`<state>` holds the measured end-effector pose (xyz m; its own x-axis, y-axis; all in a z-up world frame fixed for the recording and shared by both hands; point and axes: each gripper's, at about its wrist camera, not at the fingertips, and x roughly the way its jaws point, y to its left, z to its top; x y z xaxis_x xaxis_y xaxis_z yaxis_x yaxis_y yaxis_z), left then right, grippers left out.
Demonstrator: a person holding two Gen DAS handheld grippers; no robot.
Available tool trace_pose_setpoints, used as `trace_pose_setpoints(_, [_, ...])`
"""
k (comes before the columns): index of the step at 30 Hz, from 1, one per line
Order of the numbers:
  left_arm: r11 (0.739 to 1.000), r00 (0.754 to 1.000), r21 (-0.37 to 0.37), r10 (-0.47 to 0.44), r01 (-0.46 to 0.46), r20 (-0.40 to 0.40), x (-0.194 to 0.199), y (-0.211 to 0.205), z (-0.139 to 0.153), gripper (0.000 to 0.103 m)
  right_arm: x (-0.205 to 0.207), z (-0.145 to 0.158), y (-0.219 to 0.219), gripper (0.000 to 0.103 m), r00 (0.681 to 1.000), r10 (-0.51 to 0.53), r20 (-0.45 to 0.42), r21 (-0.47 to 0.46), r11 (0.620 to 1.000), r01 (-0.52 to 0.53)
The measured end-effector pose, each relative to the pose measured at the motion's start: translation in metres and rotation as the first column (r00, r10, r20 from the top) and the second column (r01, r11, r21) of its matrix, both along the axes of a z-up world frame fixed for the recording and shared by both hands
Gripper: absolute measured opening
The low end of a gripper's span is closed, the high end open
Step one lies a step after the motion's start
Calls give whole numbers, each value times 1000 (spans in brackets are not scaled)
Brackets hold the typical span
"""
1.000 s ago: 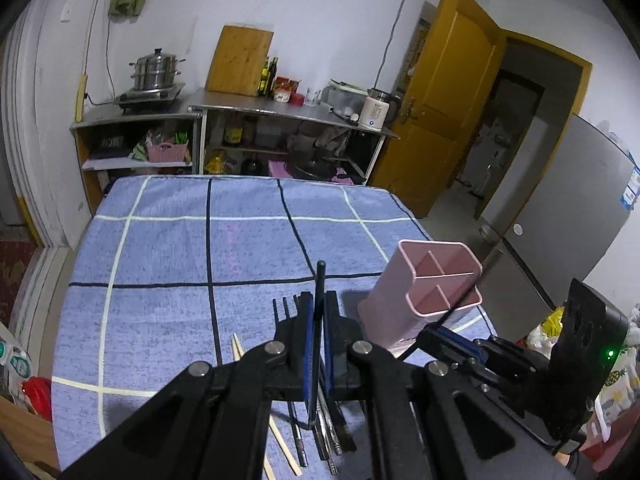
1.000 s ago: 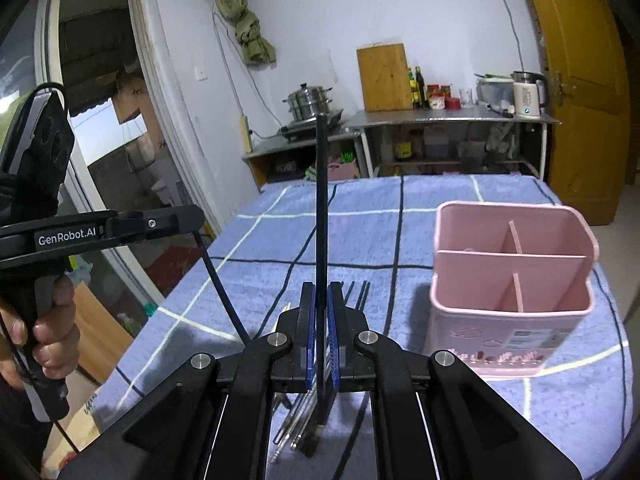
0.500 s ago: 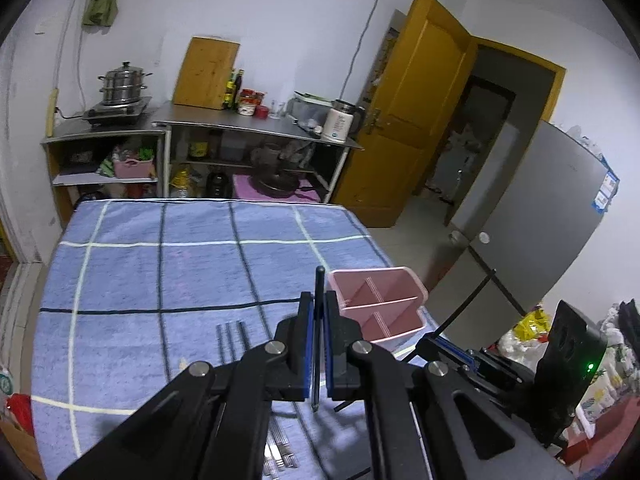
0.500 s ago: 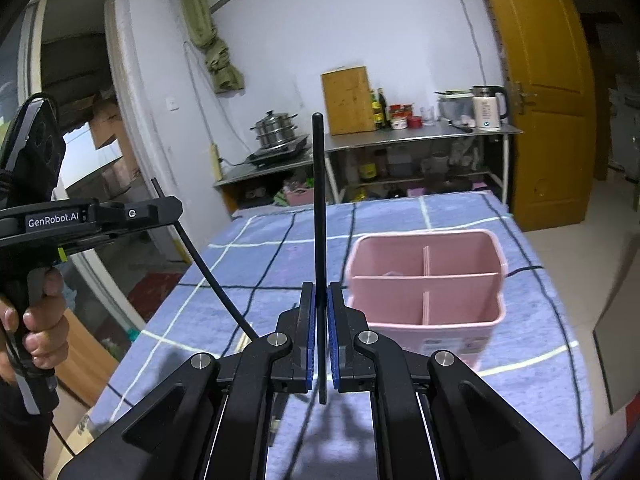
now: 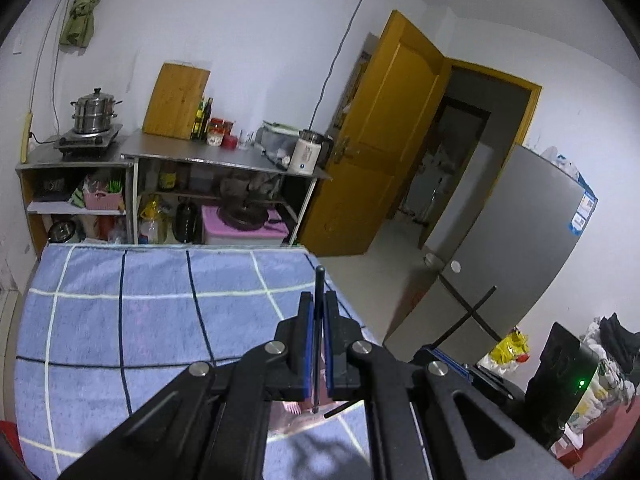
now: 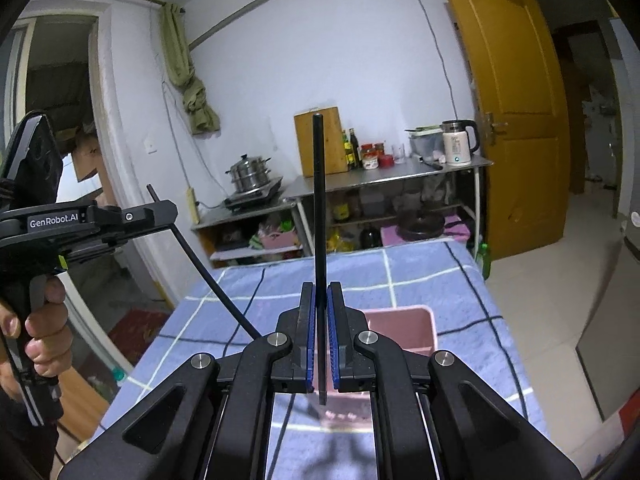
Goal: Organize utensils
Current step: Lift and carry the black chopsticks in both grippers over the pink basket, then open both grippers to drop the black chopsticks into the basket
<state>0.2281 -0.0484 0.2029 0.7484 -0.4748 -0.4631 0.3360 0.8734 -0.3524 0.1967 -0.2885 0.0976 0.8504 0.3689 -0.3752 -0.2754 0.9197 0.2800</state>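
Note:
My left gripper (image 5: 318,304) is shut on a thin black chopstick (image 5: 319,284) that stands upright between its blue pads. The right gripper (image 6: 320,292) is likewise shut on a longer black chopstick (image 6: 318,200), also upright. Just beneath both sets of jaws stands the pink divided holder (image 6: 404,328), mostly hidden in the left wrist view, where only a sliver of the holder (image 5: 294,408) shows. In the right wrist view, the left gripper (image 6: 160,210) is at the left, held by a hand (image 6: 44,320), its chopstick (image 6: 212,276) slanting down. The right gripper (image 5: 440,354) appears low right in the left wrist view.
A blue checked cloth (image 5: 120,320) covers the table, whose right edge drops to the tiled floor. Behind stand steel shelves (image 5: 224,158) with a steamer pot, a cutting board and a kettle. A yellow door (image 5: 384,140) and a grey fridge (image 5: 520,248) are at the right.
Both grippers have risen with their chopsticks and drawn in over the pink holder. The loose utensils on the cloth have dropped out of view, and the holder has slid under the jaws.

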Motion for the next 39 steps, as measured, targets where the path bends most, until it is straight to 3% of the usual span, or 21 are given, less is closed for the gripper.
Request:
trace_pose_setpoints(6, [1000, 1000, -6, 15, -15, -12, 20, -1, -9, 5, 17, -1, -6, 6, 1000, -26, -1, 14, 1000, 26])
trace_pose_setpoints(20, [1000, 989, 20, -2, 5, -151, 49, -11, -88, 5, 55, -75, 3, 6, 986, -24, -166, 6, 1000, 25])
trace_pose_setpoints(31, [999, 989, 32, -3, 8, -150, 48, -14, -95, 6, 55, -83, 6, 7, 981, -28, -193, -15, 1000, 26])
trace_pose_setpoints(34, [1000, 988, 30, -4, 9, -152, 45, -14, -96, 11, 52, -82, 6, 15, 981, -39, -189, -23, 999, 36])
trace_pose_setpoints(36, [999, 989, 34, 0, 5, -148, 42, -13, -96, 24, 49, -81, 6, 23, 981, -46, -188, -29, 999, 41])
trace_pose_setpoints(39, [999, 991, 49, 8, -1, -136, 37, -12, -94, 26, 44, -79, 4, 30, 981, -62, -186, -36, 998, 56])
